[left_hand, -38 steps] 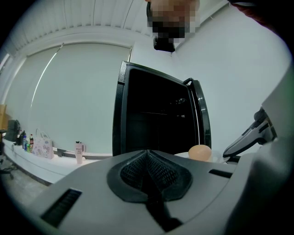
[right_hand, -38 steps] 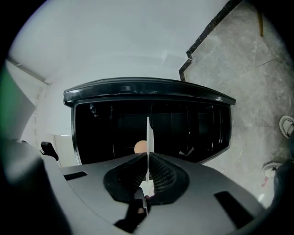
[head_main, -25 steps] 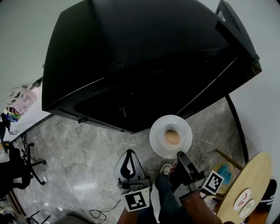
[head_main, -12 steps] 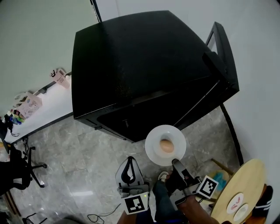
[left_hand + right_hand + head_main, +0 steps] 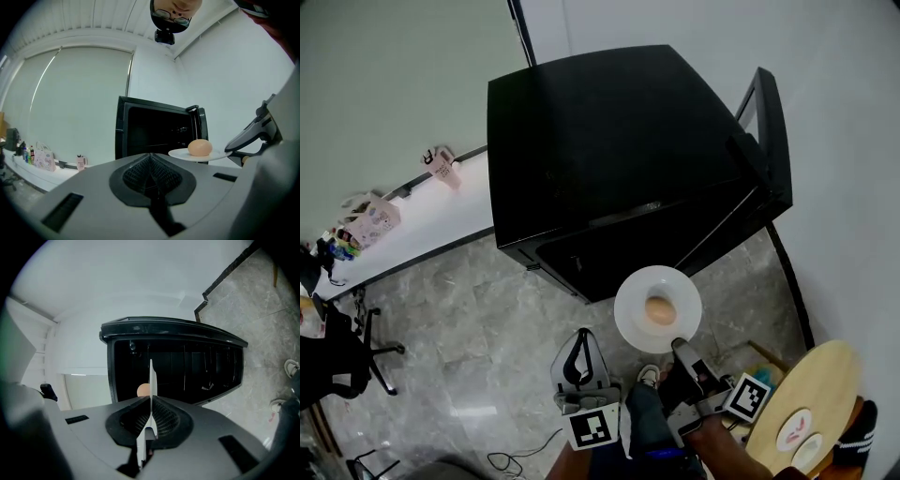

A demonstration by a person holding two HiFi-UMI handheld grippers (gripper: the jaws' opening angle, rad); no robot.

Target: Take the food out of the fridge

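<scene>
Food (image 5: 659,309) sits mid-way on the white plate (image 5: 628,314) just ahead of the right gripper (image 5: 681,346), whose jaws pinch the near rim; bare floor (image 5: 469,309) separates them from the fridge (image 5: 609,141).

Left gripper view: the left gripper (image 5: 150,159) is closed on nothing, with the plate to its right.

Right gripper view alone shows the rim edge-on between the jaws, with the dark fridge cavity beyond.

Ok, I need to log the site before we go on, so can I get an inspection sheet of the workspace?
Surface: grey marble floor.
Job's things: black fridge, door open; round tan food on white plate, outside the fridge.
Clutter: bags on white desk; dishes on round wooden table.
Grippers: left claw shut, empty; right claw shut on plate rim.
Cables: one cable loose on floor.
Surroundings: white walls, black chair at left.
</scene>
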